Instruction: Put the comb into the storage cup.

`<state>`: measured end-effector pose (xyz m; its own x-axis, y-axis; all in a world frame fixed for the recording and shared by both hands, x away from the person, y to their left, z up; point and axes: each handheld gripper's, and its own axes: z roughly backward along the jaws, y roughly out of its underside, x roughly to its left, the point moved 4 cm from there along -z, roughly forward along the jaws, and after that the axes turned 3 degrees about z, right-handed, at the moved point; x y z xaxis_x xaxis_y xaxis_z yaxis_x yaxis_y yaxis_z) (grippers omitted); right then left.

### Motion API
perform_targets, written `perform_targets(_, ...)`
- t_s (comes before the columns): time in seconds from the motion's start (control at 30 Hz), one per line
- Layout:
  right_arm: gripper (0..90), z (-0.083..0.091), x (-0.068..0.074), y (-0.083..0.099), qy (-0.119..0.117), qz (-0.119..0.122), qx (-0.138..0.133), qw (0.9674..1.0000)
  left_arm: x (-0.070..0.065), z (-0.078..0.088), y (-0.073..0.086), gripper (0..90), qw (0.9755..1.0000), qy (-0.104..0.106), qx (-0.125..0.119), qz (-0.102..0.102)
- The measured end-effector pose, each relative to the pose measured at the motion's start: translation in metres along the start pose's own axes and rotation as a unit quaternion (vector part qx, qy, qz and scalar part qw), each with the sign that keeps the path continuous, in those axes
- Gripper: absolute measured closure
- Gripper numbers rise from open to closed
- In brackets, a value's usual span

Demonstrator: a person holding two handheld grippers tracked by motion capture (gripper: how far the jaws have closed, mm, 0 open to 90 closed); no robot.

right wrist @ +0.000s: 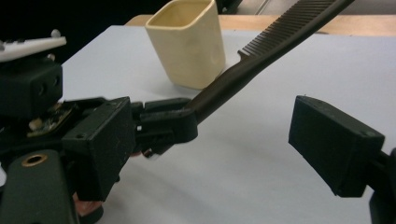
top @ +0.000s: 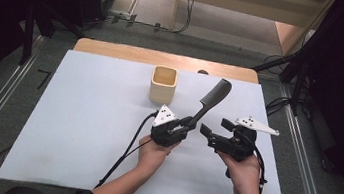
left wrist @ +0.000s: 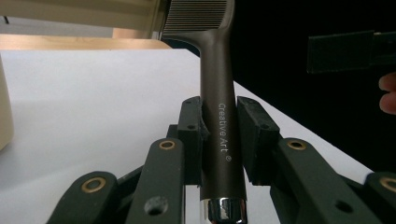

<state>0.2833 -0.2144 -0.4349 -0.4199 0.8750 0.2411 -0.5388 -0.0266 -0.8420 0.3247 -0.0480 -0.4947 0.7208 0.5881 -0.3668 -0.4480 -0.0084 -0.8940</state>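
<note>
The left gripper has its jaws clamped on the handle of a dark comb, the pads pressing both sides of the shaft near its lower end. The comb slants up and away toward one o'clock from that grip, held off the white table, teeth end highest. The cream square cup stands upright at about eleven o'clock from the left gripper, near but apart from the comb. The right gripper, at three o'clock just beside the left one, has its jaws spread wide with nothing between them
</note>
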Motion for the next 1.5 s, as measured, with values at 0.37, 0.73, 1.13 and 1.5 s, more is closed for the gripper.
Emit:
perform_targets(0.37, 12.9, -0.01, -0.006, -0.011, 0.01, -0.027, -0.01, 0.9995, -0.004, -0.008, 0.004, 73.2, 0.9993, 0.008, -0.034, 0.013)
perform_targets(0.73, 13.4, -0.021, -0.016, -0.017, 0.015, -0.061, -0.012, 0.9979, -0.003, -0.013, 0.004, 73.3, 0.9978, 0.018, -0.063, 0.014)
perform_targets(1.13, 20.5, -0.034, -0.024, -0.019, 0.011, -0.089, -0.015, 0.9959, 0.0, -0.016, 0.001, 73.2, 0.9972, 0.021, -0.066, 0.029)
perform_targets(1.5, 27.9, -0.052, -0.03, -0.02, 0.003, -0.124, -0.003, 0.9922, -0.002, -0.018, 0.003, 73.2, 0.9975, 0.023, -0.062, 0.024)
